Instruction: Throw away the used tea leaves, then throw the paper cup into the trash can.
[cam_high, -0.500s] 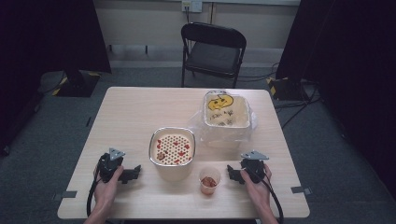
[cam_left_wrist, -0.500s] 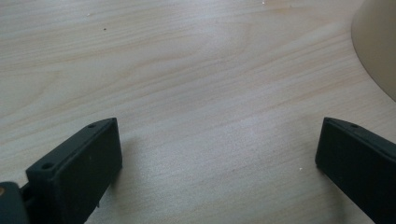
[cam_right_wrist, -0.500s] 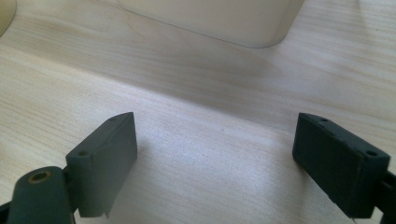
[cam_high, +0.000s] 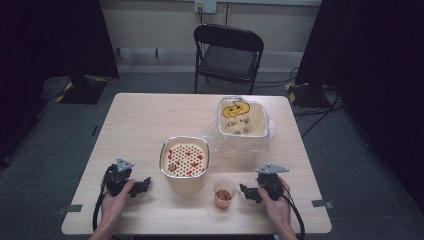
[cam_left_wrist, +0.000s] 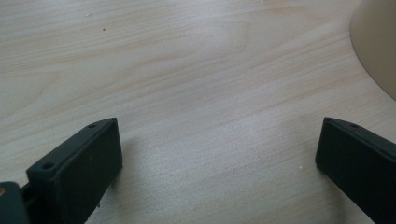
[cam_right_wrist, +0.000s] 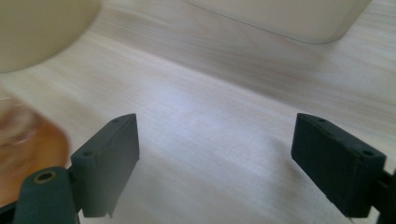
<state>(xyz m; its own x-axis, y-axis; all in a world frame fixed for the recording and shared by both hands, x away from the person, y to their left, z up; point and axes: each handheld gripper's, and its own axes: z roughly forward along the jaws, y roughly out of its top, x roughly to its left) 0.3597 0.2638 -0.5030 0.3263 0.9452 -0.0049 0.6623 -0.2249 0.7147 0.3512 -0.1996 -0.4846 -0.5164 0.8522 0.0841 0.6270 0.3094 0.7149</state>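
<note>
A cream round container (cam_high: 184, 170) with a perforated insert holding red bits stands at the table's front middle; its curved wall (cam_left_wrist: 378, 51) edges the left gripper view. A small clear cup (cam_high: 224, 193) of orange-red food sits just right of it, blurred (cam_right_wrist: 28, 149) in the right gripper view. A bag-lined bin (cam_high: 242, 125) with a yellow print stands behind. My left gripper (cam_high: 142, 186) rests open on the table left of the container, nothing between its fingers (cam_left_wrist: 79, 168). My right gripper (cam_high: 248, 193) rests open right of the cup, empty between its fingers (cam_right_wrist: 109, 158).
The wooden table (cam_high: 145, 125) has bare room on its left half and far side. A black folding chair (cam_high: 227, 55) stands beyond the far edge. Cables trail from both grippers over the front edge.
</note>
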